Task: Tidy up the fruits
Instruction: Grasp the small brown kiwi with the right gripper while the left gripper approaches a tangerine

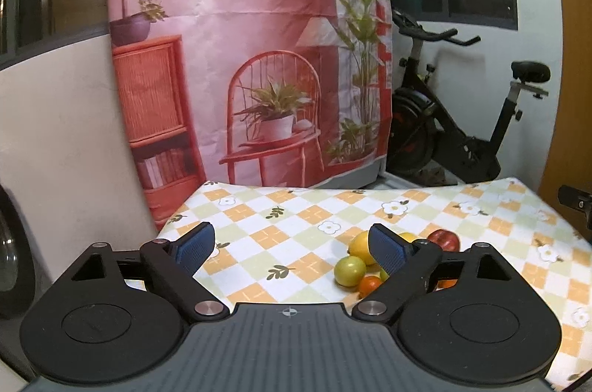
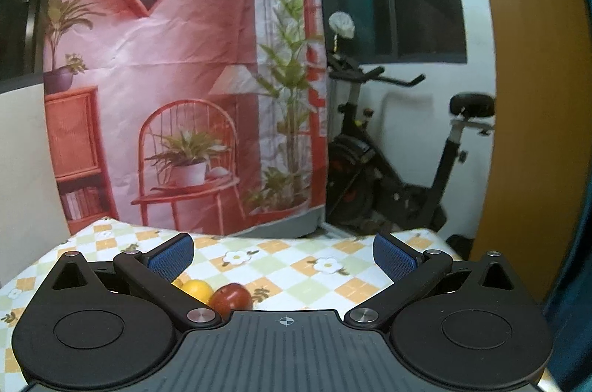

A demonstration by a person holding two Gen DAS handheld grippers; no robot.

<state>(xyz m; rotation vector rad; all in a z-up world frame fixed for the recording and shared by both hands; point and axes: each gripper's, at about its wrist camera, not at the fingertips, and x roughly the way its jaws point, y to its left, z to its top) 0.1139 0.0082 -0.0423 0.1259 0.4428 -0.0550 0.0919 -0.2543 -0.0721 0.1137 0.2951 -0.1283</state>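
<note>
A small pile of fruit lies on the checkered tablecloth (image 1: 288,244). In the left wrist view I see a yellow lemon (image 1: 360,247), a green round fruit (image 1: 349,270), a small orange fruit (image 1: 369,284) and a red apple (image 1: 444,238). My left gripper (image 1: 292,246) is open above the cloth; the fruit sits by its right finger (image 1: 388,249), which hides part of the pile. In the right wrist view an orange fruit (image 2: 198,289) and the red apple (image 2: 233,297) lie near the left finger (image 2: 172,257) of my right gripper (image 2: 283,259), which is open with nothing between its fingers.
A pink printed backdrop (image 1: 251,51) hangs behind the table's far edge. An exercise bike (image 1: 455,118) stands at the back right by a white wall and dark windows. A wooden panel (image 2: 525,96) rises at the right. The other gripper's tip (image 1: 577,203) shows at the right edge.
</note>
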